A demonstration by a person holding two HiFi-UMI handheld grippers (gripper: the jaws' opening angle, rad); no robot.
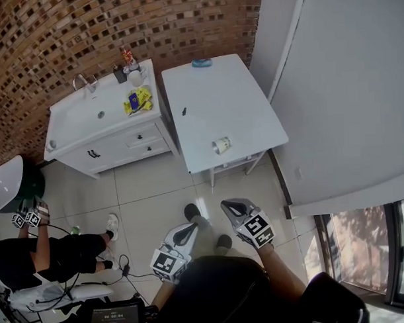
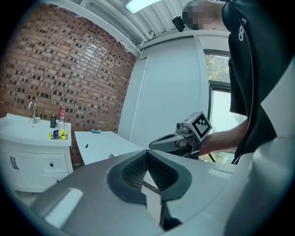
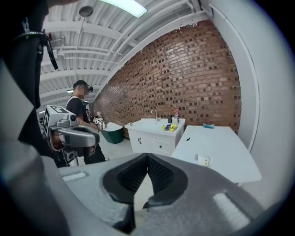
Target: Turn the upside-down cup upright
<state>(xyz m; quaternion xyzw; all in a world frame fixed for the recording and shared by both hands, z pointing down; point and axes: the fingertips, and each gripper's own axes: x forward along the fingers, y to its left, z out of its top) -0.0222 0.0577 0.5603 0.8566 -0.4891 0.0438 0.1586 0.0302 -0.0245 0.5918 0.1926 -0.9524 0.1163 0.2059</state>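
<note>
Right gripper [image 3: 147, 157]: jaws pressed together, nothing between them. Left gripper [image 2: 147, 156] is the same, closed and empty. Both hang low in front of the person, well short of the white table [image 1: 239, 83]. Out ahead, the cup [image 1: 221, 145] sits close to the table's near edge, apparently tipped on its side, long axis roughly along that edge. It lies ahead of the right gripper, the nearer one by my read. No print is readable on the cup, and the grippers' cubes show only square markers.

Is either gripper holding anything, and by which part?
Nothing held: left gripper and right gripper are shut and empty; the cup sits apart on the white table.
</note>
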